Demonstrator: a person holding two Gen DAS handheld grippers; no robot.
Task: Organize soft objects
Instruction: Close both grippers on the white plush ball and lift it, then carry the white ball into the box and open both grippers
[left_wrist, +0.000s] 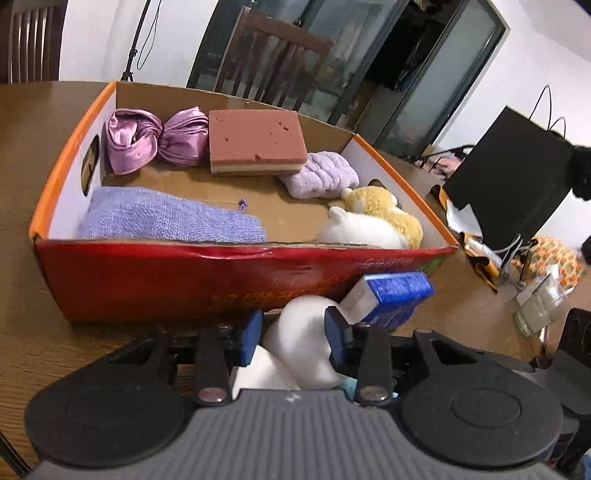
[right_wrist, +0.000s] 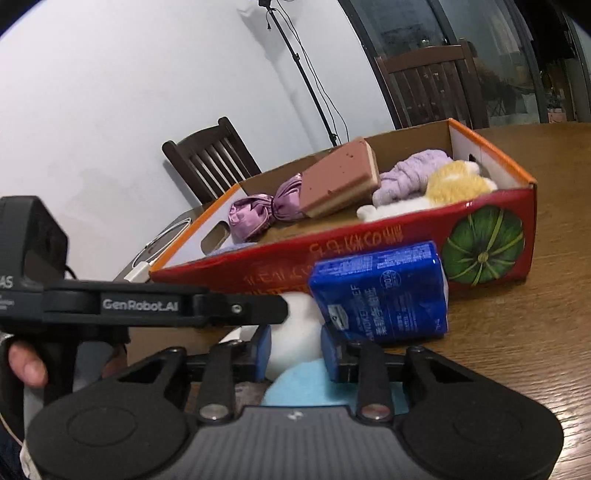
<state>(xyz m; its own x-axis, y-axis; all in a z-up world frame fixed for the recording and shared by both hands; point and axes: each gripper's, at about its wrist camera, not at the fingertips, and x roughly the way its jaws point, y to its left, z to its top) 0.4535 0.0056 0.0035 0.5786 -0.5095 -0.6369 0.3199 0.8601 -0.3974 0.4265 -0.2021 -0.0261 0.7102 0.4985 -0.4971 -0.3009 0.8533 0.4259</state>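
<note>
A red and orange cardboard box (left_wrist: 166, 284) (right_wrist: 388, 236) holds a satin purple cloth (left_wrist: 147, 140), a brown sponge (left_wrist: 255, 142) (right_wrist: 340, 177), a lilac towel (left_wrist: 321, 173), a knitted lilac cloth (left_wrist: 166, 218) and a yellow-white plush (left_wrist: 380, 221) (right_wrist: 454, 184). In front of the box lies a white and light-blue plush toy (left_wrist: 303, 343) (right_wrist: 295, 332). My left gripper (left_wrist: 293, 332) is shut on its white part. My right gripper (right_wrist: 295, 347) is shut on the same toy. A blue tissue pack (left_wrist: 391, 295) (right_wrist: 380, 291) leans against the box.
The wooden table (left_wrist: 37, 147) (right_wrist: 535, 332) carries a black bag (left_wrist: 517, 173) and clutter at the right. Dark wooden chairs (right_wrist: 210, 155) stand behind the table. A white cable (right_wrist: 162, 243) lies left of the box. The left gripper's body (right_wrist: 129, 306) shows in the right wrist view.
</note>
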